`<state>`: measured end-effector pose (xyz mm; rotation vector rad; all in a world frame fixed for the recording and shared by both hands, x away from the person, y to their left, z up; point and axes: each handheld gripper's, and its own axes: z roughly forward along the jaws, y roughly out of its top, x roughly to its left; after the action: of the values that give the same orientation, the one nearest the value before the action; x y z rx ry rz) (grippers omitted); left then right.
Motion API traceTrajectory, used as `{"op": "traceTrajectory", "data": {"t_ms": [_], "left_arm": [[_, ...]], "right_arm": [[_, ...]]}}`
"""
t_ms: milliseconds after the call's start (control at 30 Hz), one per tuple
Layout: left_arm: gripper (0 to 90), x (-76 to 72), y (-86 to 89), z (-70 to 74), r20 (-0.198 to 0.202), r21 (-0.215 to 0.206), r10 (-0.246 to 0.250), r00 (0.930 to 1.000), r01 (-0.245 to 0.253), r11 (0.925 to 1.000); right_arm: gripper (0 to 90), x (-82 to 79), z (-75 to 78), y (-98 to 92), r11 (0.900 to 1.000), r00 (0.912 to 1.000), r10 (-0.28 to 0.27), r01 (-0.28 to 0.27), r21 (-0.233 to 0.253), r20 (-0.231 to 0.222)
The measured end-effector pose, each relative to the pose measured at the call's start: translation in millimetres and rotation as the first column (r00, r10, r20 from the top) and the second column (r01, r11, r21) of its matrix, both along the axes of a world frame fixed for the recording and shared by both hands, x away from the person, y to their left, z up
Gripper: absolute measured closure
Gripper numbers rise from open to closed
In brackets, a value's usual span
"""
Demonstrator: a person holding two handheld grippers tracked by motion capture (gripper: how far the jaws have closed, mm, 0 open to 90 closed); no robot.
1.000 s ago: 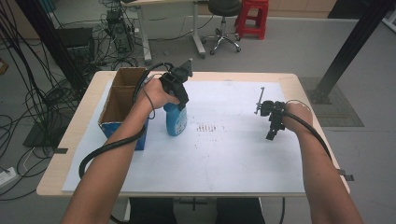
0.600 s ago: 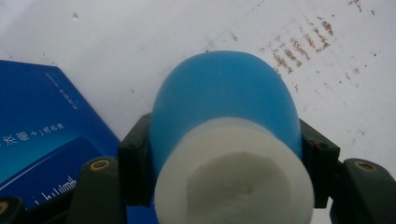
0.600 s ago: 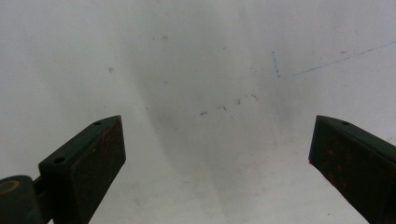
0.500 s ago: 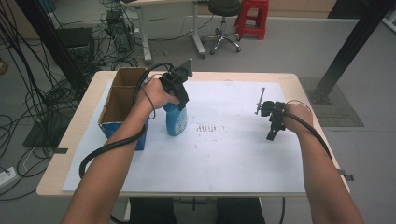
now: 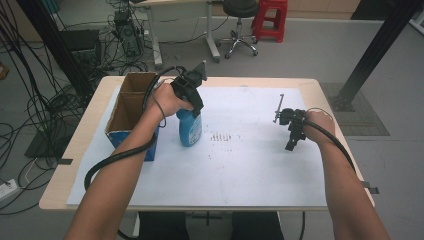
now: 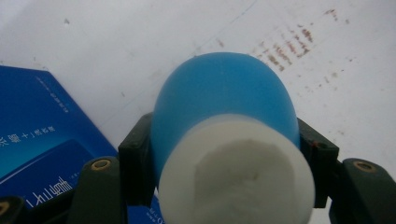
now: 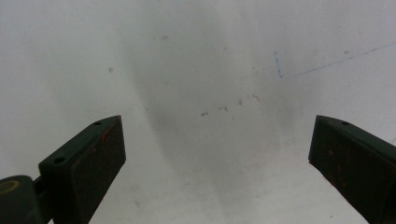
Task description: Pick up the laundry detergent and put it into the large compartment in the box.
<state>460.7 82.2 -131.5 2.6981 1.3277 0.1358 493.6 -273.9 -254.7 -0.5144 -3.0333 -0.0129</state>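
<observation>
Left of centre in the high view, the left tongs (image 5: 192, 107) clench the upright blue plastic bottle's (image 5: 190, 127) white-capped neck from above, just right of the open cardboard box (image 5: 131, 107), while the right tongs (image 5: 295, 131) hang released far right.

My left hand (image 5: 167, 100) and left gripper (image 5: 192, 97) cover the top of the bottle (image 5: 190, 128) from above, so its cap is hidden there. In the left gripper view the cap (image 6: 236, 175) is blurred and cut off at the bottom edge, and the box (image 6: 37, 126) runs off the left edge; its print is too small to read. My right gripper (image 5: 292, 137) looks too small from above to judge its jaws.
</observation>
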Motion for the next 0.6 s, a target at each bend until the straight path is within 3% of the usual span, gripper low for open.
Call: {"op": "traceTrajectory", "data": {"t_ms": [100, 233, 267, 300, 333, 367, 400, 600], "left_arm": [[37.4, -2.7, -2.2, 7.2, 0.004, 0.002, -0.004, 1.0, 0.004, 1.0], [37.4, -11.7, -7.4, 31.7, 0.023, 0.01, -0.003, 0.9997, 0.003, 0.9999], [37.4, -11.7, -7.4, 31.7, 0.023, 0.01, -0.003, 0.9997, 0.003, 0.9999], [37.4, -15.3, -8.5, 41.9, 0.034, 0.008, 0.002, 0.9994, -0.002, 1.0], [37.4, -15.3, -8.5, 41.9, 0.034, 0.008, 0.002, 0.9994, -0.002, 1.0], [37.4, -18.9, -8.7, 54.4, 0.045, 0.003, 0.006, 0.9989, -0.006, 1.0], [37.4, -18.9, -8.7, 54.4, 0.045, 0.003, 0.006, 0.9989, -0.006, 1.0], [37.4, -27.3, -8.1, 88.4, 0.062, -0.004, 0.023, 0.9978, -0.022, 0.9997]], "right_arm": [[3.5, -0.8, 0.0, 0.2, 1.0, 1.0, 0.004, -0.005, 0.005, 0.004], [3.5, -0.9, 0.0, 1.8, 1.0, 1.0, 0.009, -0.009, 0.002, 0.004], [3.5, -0.9, 0.0, 1.8, 1.0, 1.0, 0.009, -0.009, 0.002, 0.004], [3.5, -0.9, 0.1, 2.1, 1.0, 0.9999, 0.01, -0.01, 0.001, 0.004], [3.5, -0.9, 0.1, 2.1, 1.0, 0.9999, 0.01, -0.01, 0.001, 0.004], [3.5, -1.3, 0.5, 3.0, 1.0, 1.0, 0.008, -0.008, 0.001, 0.005], [3.5, -1.3, 0.5, 3.0, 1.0, 1.0, 0.008, -0.008, 0.001, 0.005], [3.5, -1.9, 3.4, 5.1, 1.0, 0.9998, 0.014, -0.014, 0.003, 0.01]]}}
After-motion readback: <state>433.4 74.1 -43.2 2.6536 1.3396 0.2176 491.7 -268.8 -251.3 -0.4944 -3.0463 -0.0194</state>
